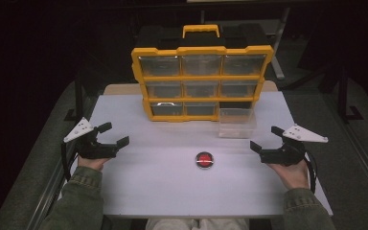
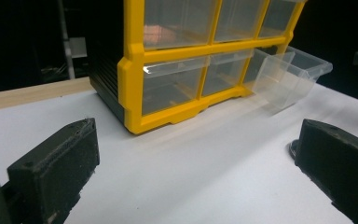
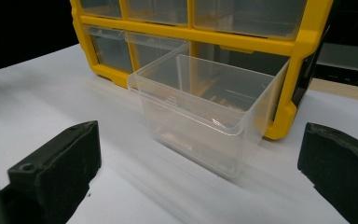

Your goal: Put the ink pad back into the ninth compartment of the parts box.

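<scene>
A yellow organizer cabinet with clear drawers stands upright at the back of the white table. Its bottom right slot is empty, and a clear plastic drawer sits on the table just in front of that slot. The drawer looks empty. A small red round object lies on the table nearer the person. My left gripper hovers open at the table's left. My right gripper is open at the right, near the drawer. The cabinet and drawer lie ahead of the left jaws.
The table's near edge lies just past the person's sleeves. A wooden strip runs behind the white top. Dark floor and metal frames surround the table.
</scene>
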`<state>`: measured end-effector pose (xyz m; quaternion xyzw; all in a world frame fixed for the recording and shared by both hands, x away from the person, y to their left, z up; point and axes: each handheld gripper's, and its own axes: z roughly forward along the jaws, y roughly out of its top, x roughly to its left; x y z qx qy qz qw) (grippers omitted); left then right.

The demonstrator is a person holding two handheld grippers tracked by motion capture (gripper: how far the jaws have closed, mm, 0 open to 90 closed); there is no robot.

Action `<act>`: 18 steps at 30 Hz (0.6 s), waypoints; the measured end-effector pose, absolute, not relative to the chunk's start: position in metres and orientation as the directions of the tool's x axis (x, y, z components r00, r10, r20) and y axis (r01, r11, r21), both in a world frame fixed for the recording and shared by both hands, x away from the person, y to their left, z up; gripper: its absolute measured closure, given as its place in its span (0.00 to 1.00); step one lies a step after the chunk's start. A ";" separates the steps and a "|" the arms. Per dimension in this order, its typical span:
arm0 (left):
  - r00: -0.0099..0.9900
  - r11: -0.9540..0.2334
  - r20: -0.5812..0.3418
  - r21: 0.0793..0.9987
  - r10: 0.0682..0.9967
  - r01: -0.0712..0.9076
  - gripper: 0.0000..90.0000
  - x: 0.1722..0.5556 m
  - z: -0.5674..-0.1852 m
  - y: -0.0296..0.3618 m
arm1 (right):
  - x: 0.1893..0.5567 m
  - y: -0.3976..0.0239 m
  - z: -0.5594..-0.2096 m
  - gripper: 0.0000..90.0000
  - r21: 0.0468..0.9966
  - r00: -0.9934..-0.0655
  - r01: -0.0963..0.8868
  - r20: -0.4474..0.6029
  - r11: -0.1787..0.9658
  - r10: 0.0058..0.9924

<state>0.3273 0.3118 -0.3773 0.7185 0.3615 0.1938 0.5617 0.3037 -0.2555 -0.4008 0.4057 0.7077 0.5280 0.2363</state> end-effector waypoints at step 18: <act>0.732 -0.217 -0.122 0.911 0.670 0.350 0.00 0.338 -0.373 0.288 | 0.304 -0.257 -0.400 0.00 0.938 -0.559 0.325 0.087 0.122 0.824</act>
